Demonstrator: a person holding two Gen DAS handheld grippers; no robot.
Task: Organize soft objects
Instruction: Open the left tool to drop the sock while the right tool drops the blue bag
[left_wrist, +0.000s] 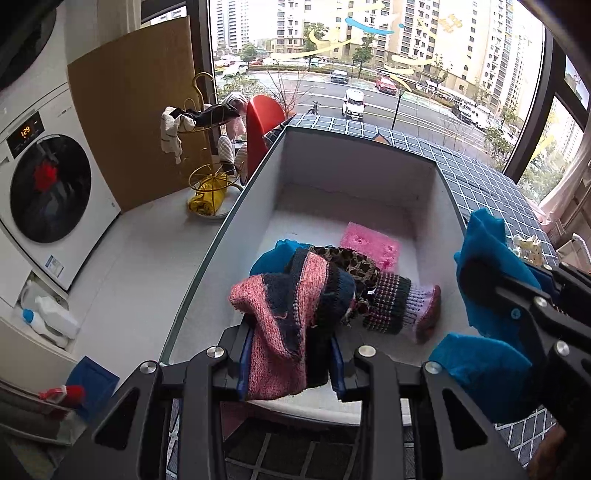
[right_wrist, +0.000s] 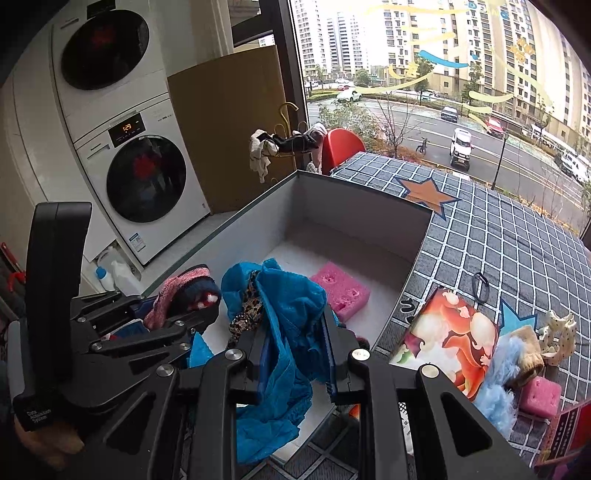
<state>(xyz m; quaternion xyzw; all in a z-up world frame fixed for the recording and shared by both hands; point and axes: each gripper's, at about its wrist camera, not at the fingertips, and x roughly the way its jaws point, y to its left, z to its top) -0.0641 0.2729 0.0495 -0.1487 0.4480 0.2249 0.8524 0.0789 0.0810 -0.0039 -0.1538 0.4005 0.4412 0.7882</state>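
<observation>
My left gripper (left_wrist: 290, 363) is shut on a pink and navy knitted piece (left_wrist: 284, 314), held over the near end of a grey open box (left_wrist: 255, 184). That knit trails into a leopard-print cloth (left_wrist: 354, 260) and a striped knitted sock (left_wrist: 402, 306) lying in the box beside a pink sponge (left_wrist: 371, 245). My right gripper (right_wrist: 293, 360) is shut on a blue lacy cloth (right_wrist: 291, 306), also above the box's near end. The same right gripper (left_wrist: 517, 295) shows at the right of the left wrist view, and the left gripper (right_wrist: 159, 317) at the left of the right wrist view.
The box sits on a checked navy cloth (right_wrist: 498, 236) with a colourful picture box (right_wrist: 450, 343), a light blue fluffy item (right_wrist: 498, 373), another pink sponge (right_wrist: 539, 397) and a black hair tie (right_wrist: 480, 286). Stacked washing machines (right_wrist: 144, 173), a gold rack (left_wrist: 207, 173) and detergent bottles (left_wrist: 51, 319) stand left.
</observation>
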